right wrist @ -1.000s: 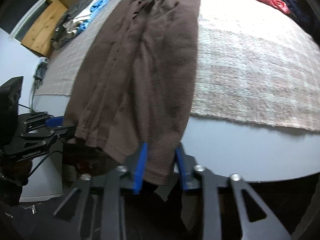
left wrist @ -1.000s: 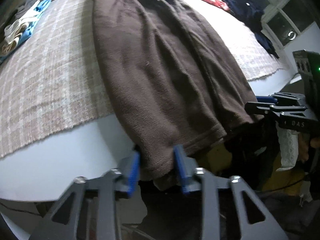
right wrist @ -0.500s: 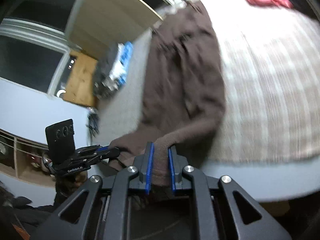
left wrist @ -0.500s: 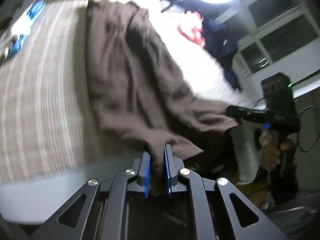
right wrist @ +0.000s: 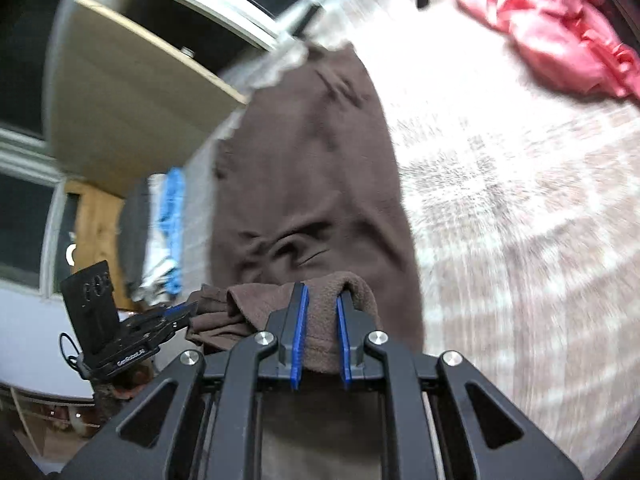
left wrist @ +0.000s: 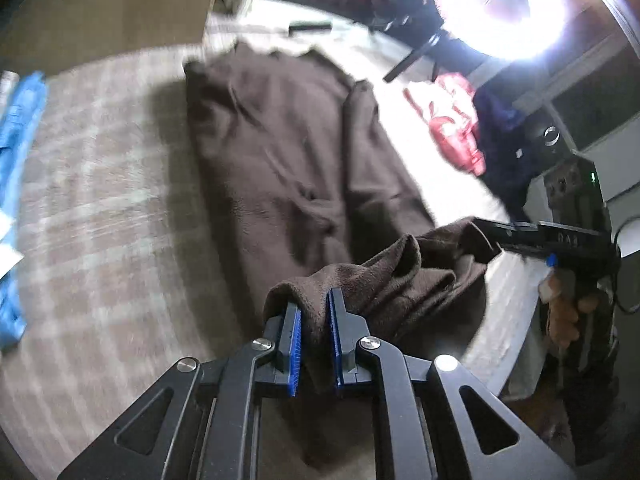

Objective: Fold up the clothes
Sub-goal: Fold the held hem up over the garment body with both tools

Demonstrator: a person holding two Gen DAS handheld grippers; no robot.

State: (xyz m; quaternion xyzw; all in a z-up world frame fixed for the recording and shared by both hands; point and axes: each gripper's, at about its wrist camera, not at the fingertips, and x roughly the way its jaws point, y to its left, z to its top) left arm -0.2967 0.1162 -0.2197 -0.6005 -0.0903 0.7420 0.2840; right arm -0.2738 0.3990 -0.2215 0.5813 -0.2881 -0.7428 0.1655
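While the brown garment (left wrist: pixel 296 168) lay lengthwise on the checked blanket that covered the surface (left wrist: pixel 100 208), its near hem was lifted off the near edge and carried over the part lying flat, so the first fold looked only begun: nothing was laid down or smoothed yet, and I judged most of the folding was left. The left gripper (left wrist: pixel 314 344) had its blue fingers (left wrist: pixel 293 344) close together with one corner of the hem pinched between them; the jaws were easing open a little, though the pads were pressing the cloth. The right gripper (right wrist: pixel 320 336) held the other corner the same way, its fingers (right wrist: pixel 300 332) narrow and clamped on the fleece. By my count: one brown garment in hand, two grippers, and one heap of unfolded clothes at the far right of the surface showing at least a red piece (left wrist: pixel 456 128) and a dark blue one (left wrist: pixel 500 132). At the left edge sat one stack (right wrist: pixel 160 232), seemingly finished, of blue, grey and pale items, too blurred to count.
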